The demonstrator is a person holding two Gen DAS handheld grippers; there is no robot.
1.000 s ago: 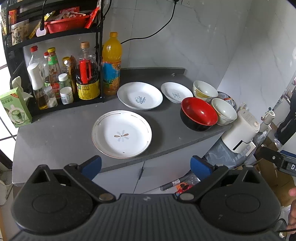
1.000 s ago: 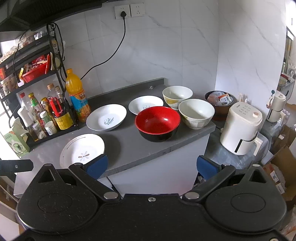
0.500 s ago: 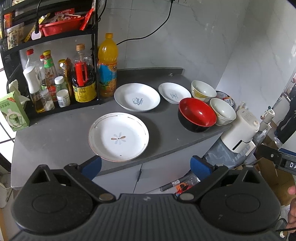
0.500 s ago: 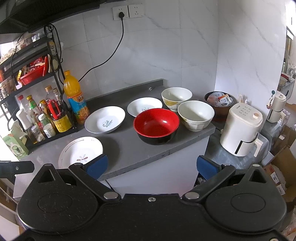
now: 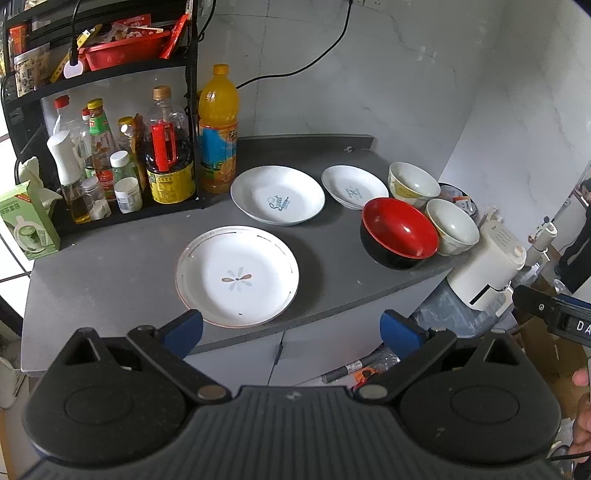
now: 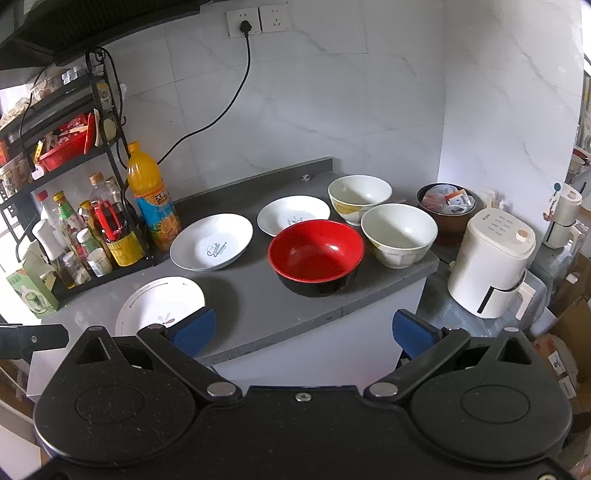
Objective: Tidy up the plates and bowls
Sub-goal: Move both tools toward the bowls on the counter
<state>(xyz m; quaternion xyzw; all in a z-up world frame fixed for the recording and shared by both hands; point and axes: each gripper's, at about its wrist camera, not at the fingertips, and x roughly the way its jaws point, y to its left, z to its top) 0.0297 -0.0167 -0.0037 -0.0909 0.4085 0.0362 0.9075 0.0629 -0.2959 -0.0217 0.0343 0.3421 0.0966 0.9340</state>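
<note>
Plates and bowls sit apart on the grey counter (image 5: 110, 258): the flower plate (image 5: 237, 276) nearest, two white plates (image 5: 277, 194) behind, the red bowl (image 6: 316, 254) beside two pale bowls (image 6: 399, 234) (right end). Left gripper (image 5: 291, 328) and right gripper (image 6: 302, 326) hover short of the counter, fingers spread, holding nothing.

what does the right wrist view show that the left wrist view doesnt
Only the right wrist view shows the wall sockets with the plug, and the open right gripper. Only the left wrist view shows the open left gripper and the whole flower plate. Both show the red bowl, two white bowls, the Sweet plate, the orange bottle and the white appliance.
</note>
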